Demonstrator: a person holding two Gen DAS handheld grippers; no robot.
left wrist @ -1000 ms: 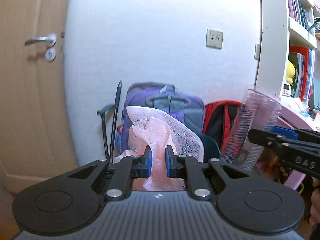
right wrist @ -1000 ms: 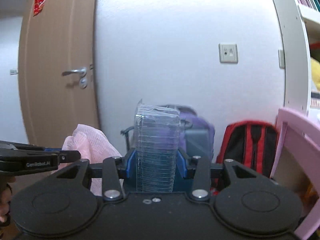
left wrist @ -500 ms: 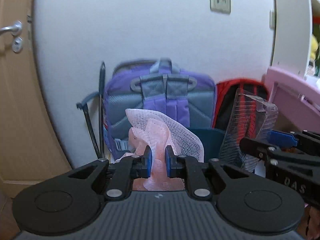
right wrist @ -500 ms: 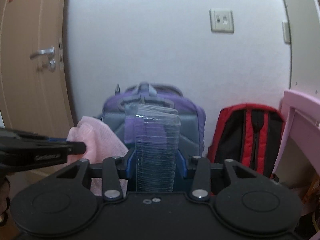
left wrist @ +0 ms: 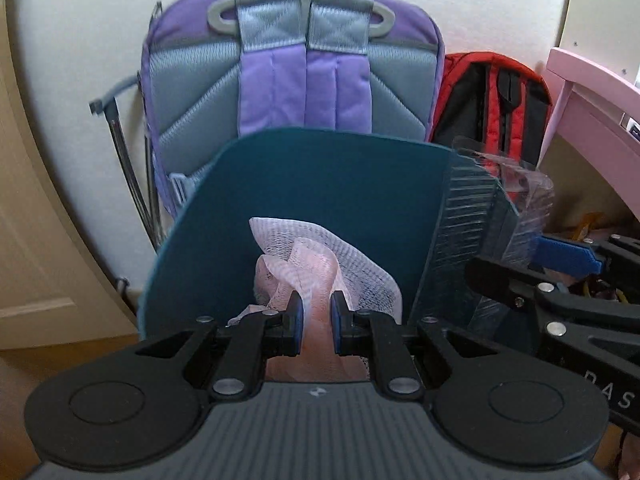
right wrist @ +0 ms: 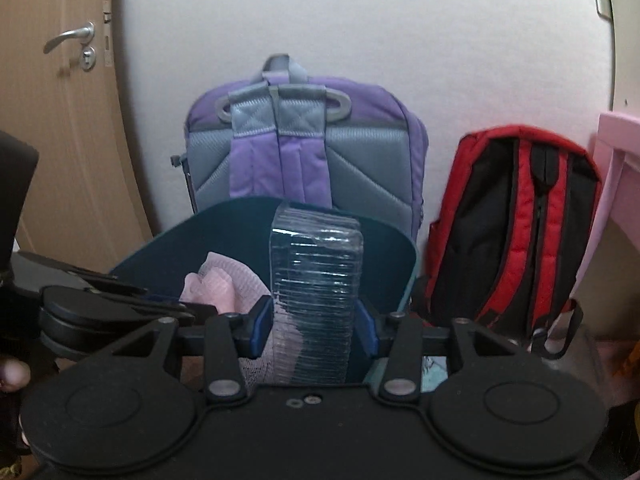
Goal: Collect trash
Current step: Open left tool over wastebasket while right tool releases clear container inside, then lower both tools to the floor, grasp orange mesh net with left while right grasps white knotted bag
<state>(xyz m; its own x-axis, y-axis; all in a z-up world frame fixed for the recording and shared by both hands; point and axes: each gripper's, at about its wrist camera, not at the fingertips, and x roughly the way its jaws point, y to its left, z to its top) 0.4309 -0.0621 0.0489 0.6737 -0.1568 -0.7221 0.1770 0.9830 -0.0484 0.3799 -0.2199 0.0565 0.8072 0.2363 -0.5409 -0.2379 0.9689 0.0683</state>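
Note:
My left gripper [left wrist: 316, 312] is shut on a pink foam fruit net [left wrist: 320, 264], which it holds over the mouth of a dark teal bin [left wrist: 320, 168]. In the right wrist view, my right gripper [right wrist: 312, 320] has an upright clear ridged plastic container [right wrist: 316, 264] between its blue pads above the same bin [right wrist: 384, 248]. Its jaws are opening, and the pads still touch the container's sides. The right gripper [left wrist: 532, 268] and its container [left wrist: 472, 208] show at the right of the left wrist view. The net [right wrist: 224, 284] and left gripper [right wrist: 160, 300] show at the left of the right wrist view.
A purple and grey backpack [right wrist: 304, 148] leans on the white wall right behind the bin. A red and black backpack [right wrist: 512, 220] stands to its right, beside pink furniture [left wrist: 592, 92]. A wooden door [right wrist: 60, 120] is on the left, with a thin metal frame [left wrist: 120, 140] near it.
Both grippers have come down and forward toward the backpacks, and now tilt lower. The teal bin has come into view under the net and the container. The right jaws stand slightly wider.

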